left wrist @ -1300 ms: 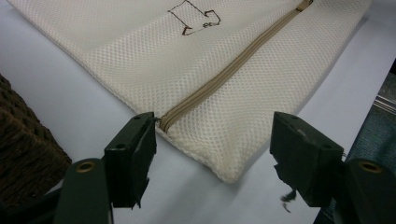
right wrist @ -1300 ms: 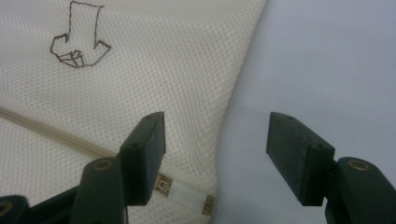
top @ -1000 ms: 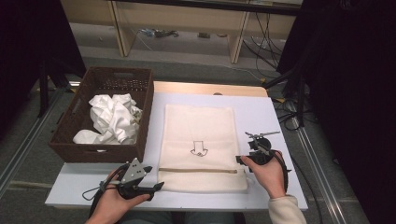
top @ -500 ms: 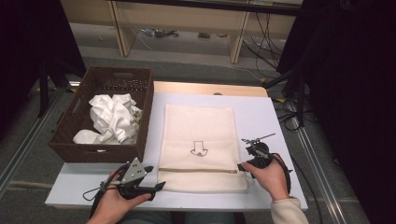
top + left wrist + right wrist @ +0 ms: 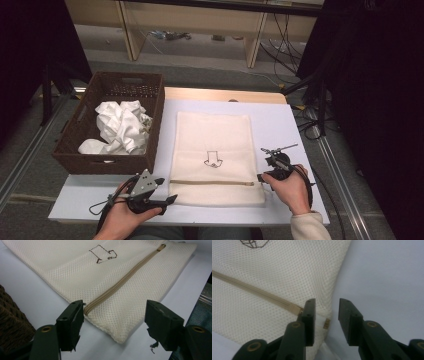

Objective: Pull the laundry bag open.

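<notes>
cream mesh laundry bag (image 5: 212, 155) is lying flat on the white table, zipper (image 5: 210, 182) running closed across its near end, a small dark drawing showing mid-panel

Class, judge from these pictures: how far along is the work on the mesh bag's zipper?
Done: mesh bag lies flat. In hand: right gripper, jaws just closing, straddles the zipper end, not yet clamped; left gripper open at the opposite end. Left: zipper looks closed; white cloth sits in the basket.

Laundry bag (image 5: 75, 272): cream mesh cloth, matt, with woven tan zip (image 5: 125, 277). Basket (image 5: 75, 150): dark brown wicker, rough. Table (image 5: 290, 130): smooth, pale, matt. Cloths (image 5: 120, 125): white, crumpled.
</notes>
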